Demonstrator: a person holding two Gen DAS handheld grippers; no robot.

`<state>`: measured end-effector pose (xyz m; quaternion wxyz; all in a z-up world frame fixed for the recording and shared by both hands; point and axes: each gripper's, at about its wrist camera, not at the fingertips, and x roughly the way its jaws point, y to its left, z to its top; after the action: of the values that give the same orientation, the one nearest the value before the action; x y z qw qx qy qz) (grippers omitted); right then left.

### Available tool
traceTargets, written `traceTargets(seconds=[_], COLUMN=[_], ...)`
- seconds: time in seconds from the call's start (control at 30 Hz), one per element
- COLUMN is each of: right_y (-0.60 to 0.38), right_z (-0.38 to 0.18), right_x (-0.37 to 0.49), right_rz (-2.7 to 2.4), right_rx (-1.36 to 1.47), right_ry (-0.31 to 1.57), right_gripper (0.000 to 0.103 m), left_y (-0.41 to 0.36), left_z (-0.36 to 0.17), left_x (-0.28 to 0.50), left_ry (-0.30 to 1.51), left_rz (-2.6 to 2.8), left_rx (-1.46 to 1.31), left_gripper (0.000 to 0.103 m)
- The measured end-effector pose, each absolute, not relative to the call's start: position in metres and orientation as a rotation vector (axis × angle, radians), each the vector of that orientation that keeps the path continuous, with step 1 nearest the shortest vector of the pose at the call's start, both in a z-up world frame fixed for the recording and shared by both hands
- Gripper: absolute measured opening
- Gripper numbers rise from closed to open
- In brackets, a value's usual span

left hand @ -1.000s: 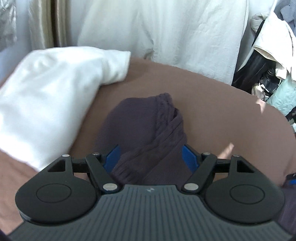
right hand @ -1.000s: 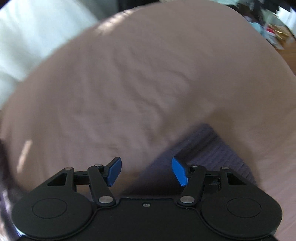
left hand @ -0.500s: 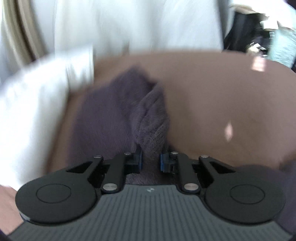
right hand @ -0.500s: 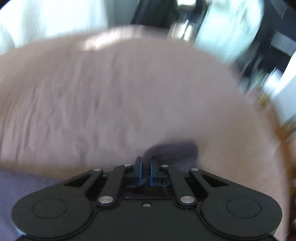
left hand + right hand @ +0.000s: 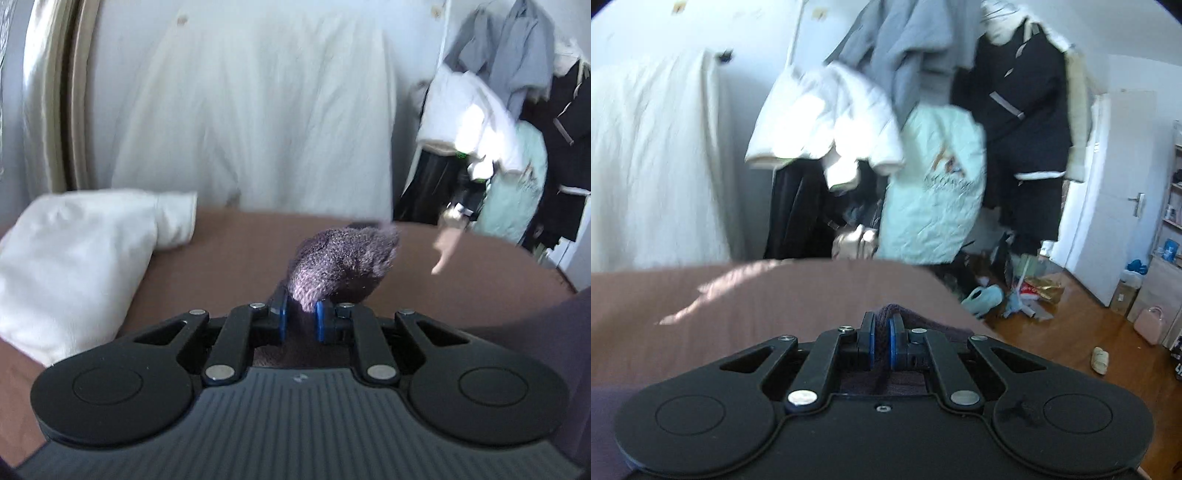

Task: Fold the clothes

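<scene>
- Purple knit garment (image 5: pixel 343 258) is the task item; a bunched end sticks up at centre of the left wrist view, above the brown bed sheet (image 5: pixel 229 251).
- Left tool (image 5: pixel 300 319): narrow, blue pads pinched on the garment, fuzzy fabric bulging out above the pads.
- More of the dark purple fabric shows at the right edge of the left wrist view, lower right.
- Right tool (image 5: pixel 881 341): almost fully closed, blue pads clamped on a thin ribbed fold of the same garment (image 5: pixel 890 314), centre of the right wrist view.
- Garment fabric also runs under the right tool body and shows at the lower left edge of that view.
- White pillow (image 5: pixel 74 266) lies on the bed at the left of the left wrist view, well apart from the garment.
- White duvet (image 5: pixel 251 122) hangs behind the bed, upper centre of the left wrist view; also at left of the right wrist view.
- Hanging clothes (image 5: pixel 923 110) fill upper centre of the right wrist view: white jacket, grey tops, pale green quilted piece, black coat.
- Wooden floor (image 5: pixel 1071 339) at lower right of the right wrist view, with clutter on it near the bed corner.
- White door (image 5: pixel 1115 192) at right of the right wrist view.
- Both views slightly motion-blurred; garment shape overall cannot be told.
</scene>
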<state>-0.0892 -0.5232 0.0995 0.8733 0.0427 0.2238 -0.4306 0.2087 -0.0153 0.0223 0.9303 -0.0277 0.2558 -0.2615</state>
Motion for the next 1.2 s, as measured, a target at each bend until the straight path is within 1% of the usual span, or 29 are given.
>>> traceTargets(seconds=[0.03,0.1,0.13,0.17,0.23,0.27,0.3,0.33,0.4,0.53,0.6,0.63,0.7,0.77,0.83,0.9,1.0,1.1,1.2], right_y=[-0.524,-0.542,-0.545,-0.543,-0.529,-0.519,-0.510,-0.498,-0.471,-0.427,-0.405,-0.392,-0.370,-0.348,-0.332,-0.320,-0.302,-0.293,-0.286], right_z=[0.095,0.086,0.082,0.078,0.078,0.079,0.080,0.080,0.078,0.075,0.071,0.069,0.068,0.066,0.054,0.036,0.018,0.023,0.038], right_x=[-0.080,-0.067,-0.058,-0.052,-0.049,-0.052,-0.053,-0.055,-0.049,-0.026,-0.011,-0.004,0.014,0.033,0.055,0.077,0.095,0.106,0.109], right_rz=[-0.873,-0.808,-0.812,-0.827,-0.820,-0.770,-0.695,-0.631,-0.518,-0.313,-0.220,-0.180,-0.106,-0.028,0.085,0.147,0.108,0.059,0.066], right_rx=[0.107,0.146,0.154,0.151,0.132,0.135,0.135,0.125,0.128,0.237,0.315,0.346,0.396,0.446,0.572,0.697,0.750,0.675,0.623], right_ry=[0.484,0.584,0.639,0.671,0.649,0.595,0.536,0.501,0.504,0.533,0.547,0.556,0.582,0.616,0.675,0.750,0.773,0.721,0.674], right_gripper=[0.007,0.009,0.013,0.021,0.041,0.060,0.066,0.066,0.066,0.066,0.066,0.066,0.066,0.066,0.067,0.067,0.067,0.067,0.067], left_y=[-0.013,-0.009,-0.008,-0.006,-0.002,0.002,0.007,0.008,0.014,0.048,0.050,0.050,0.052,0.061,0.078,0.095,0.112,0.112,0.112], left_z=[0.021,0.021,0.020,0.017,0.010,0.005,-0.001,-0.009,-0.023,-0.035,-0.032,-0.032,-0.042,-0.064,-0.086,-0.089,-0.078,-0.071,-0.072], left_x=[0.213,0.213,0.209,0.203,0.190,0.181,0.173,0.169,0.164,0.137,0.112,0.101,0.090,0.097,0.111,0.122,0.129,0.133,0.140], left_ry=[0.527,0.530,0.537,0.547,0.566,0.581,0.622,0.685,0.755,0.803,0.788,0.789,0.849,0.967,1.024,0.995,0.890,0.816,0.804], left_rz=[-0.548,-0.581,-0.599,-0.614,-0.644,-0.654,-0.643,-0.600,-0.502,-0.491,-0.475,-0.470,-0.482,-0.501,-0.446,-0.431,-0.422,-0.424,-0.473], left_rx=[-0.078,-0.117,-0.127,-0.132,-0.152,-0.183,-0.187,-0.144,-0.075,-0.296,-0.292,-0.294,-0.326,-0.421,-0.464,-0.477,-0.486,-0.412,-0.461], left_gripper=[0.013,0.013,0.013,0.013,0.013,0.013,0.013,0.012,0.012,0.011,0.010,0.004,0.002,0.002,0.000,0.000,0.000,0.000,0.001])
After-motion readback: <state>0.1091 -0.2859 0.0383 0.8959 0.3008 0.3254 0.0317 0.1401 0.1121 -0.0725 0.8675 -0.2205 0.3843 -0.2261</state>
